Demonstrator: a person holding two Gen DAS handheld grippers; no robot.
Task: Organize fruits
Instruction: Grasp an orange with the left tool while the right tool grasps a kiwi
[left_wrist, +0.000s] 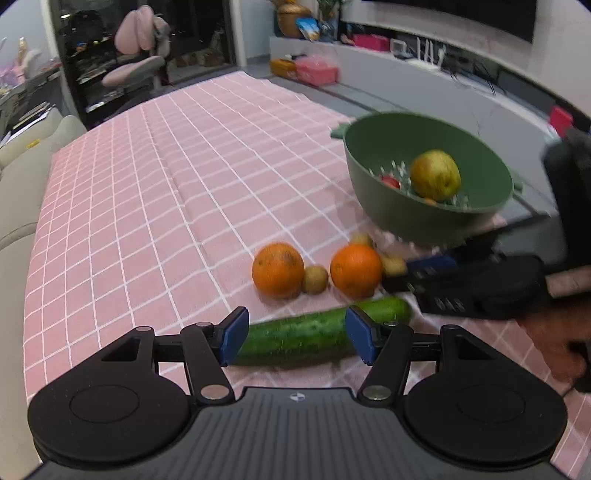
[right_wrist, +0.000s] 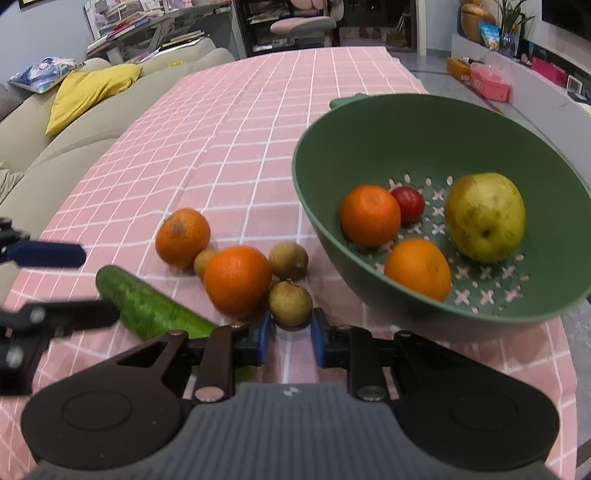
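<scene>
A small brown fruit lies on the pink checked cloth with my right gripper shut on it, a blue pad on each side. Right beside it sit two oranges and two more brown fruits. The green colander bowl to the right holds a yellow-green apple, two oranges and a small red fruit. My left gripper stands open over a cucumber, which runs on behind its right finger.
The pink cloth stretches far back and left of the fruit. A beige sofa with a yellow cushion runs along the left edge. The table ends just right of the bowl. A hand holds the right gripper.
</scene>
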